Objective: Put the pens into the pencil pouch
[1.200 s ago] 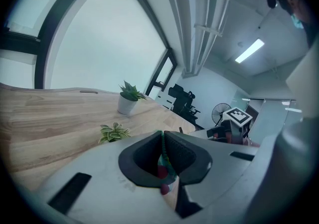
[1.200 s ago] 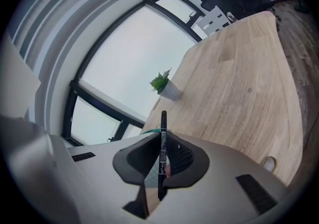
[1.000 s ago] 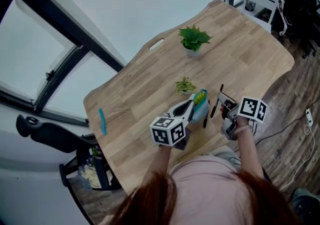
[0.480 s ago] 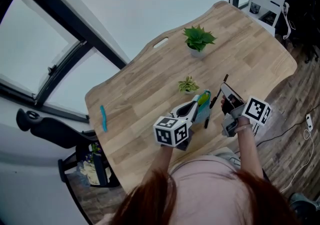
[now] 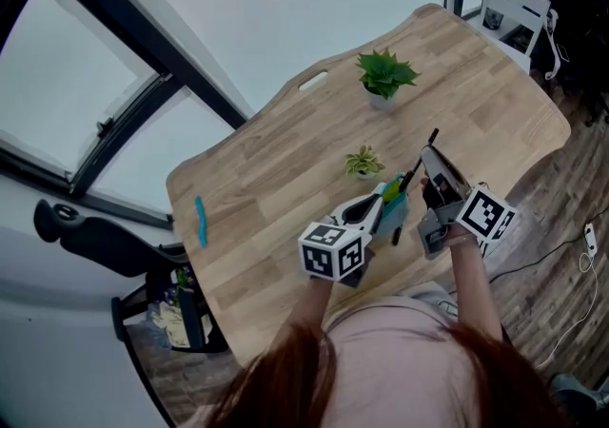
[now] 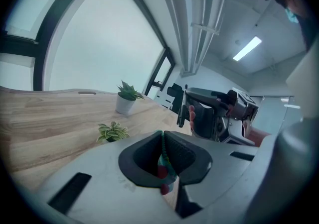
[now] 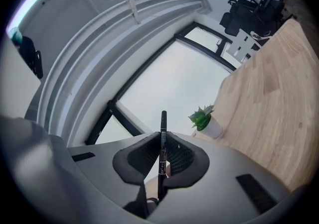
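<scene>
My left gripper [image 5: 374,209] is shut on the edge of a teal and green pencil pouch [image 5: 390,200] near the table's front edge. In the left gripper view the pouch fabric [image 6: 163,164] is pinched between the jaws [image 6: 163,153]. My right gripper [image 5: 430,179], just right of the pouch and lifted off the table, is shut on a black pen [image 5: 420,164]. That pen [image 7: 162,141] stands upright between the jaws [image 7: 162,157], its tip above them. The left gripper view shows the right gripper [image 6: 219,114] close ahead. Another dark pen [image 5: 396,234] lies on the table by the pouch.
A small potted plant [image 5: 363,164] sits just beyond the pouch, a larger one [image 5: 385,77] further back. A blue object [image 5: 200,221] lies near the table's left edge [image 5: 181,226]. A white chair [image 5: 514,12] stands past the far right corner.
My right gripper has risen off the table with the black pen and turned, so the pen now points up over the pouch. The left gripper has kept still on the pouch.
</scene>
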A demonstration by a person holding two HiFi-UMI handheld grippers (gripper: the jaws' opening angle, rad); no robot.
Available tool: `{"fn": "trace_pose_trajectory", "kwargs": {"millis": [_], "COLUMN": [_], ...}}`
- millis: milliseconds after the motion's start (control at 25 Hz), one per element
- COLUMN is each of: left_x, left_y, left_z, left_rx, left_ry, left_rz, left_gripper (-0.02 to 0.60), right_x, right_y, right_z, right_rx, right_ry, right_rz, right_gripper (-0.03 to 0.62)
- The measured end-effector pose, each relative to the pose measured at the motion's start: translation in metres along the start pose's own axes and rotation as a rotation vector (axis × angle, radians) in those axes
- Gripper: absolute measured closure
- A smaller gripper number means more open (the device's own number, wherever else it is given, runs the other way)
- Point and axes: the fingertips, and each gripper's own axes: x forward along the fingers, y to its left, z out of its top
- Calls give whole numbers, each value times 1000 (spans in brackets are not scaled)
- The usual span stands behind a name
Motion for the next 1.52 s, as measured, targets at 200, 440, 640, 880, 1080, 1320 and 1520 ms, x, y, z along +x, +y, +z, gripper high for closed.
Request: {"fn": "trace_pose_trajectory", "kwargs": {"millis": [200,440,640,880,1080,1320,1520], "left_x": [0,1,-1,-2,-1,-3,-4], "left_y": [0,-1,1,4,4,5,6], "left_z": [0,0,-1,-1,0,-1,0], "left_rx": [-3,-10,-20,-36,-39,-47,-51], "left_ry": [-4,-11,-22,-33,-36,-42,-48], "left_rz": [5,6,6,12,17,21,23], "left_gripper": [568,568,568,568,568,568,568], "right_x": [4,6,6,5,4,-1,-4], "right_y": [-6,-11,-15,-19,-19,-21,-21], "right_z": [-18,-39,-54,-73,-87,-103,-116], "right_rx": [-79,-140,-197,-242,-289,-348,-388], "right_ry": [43,84,121,190,255,341,404], "right_rz": [-52,-72,-90,-98,-97,-117,-117], "right_gripper": [562,560,560,560,560,560,560]}}
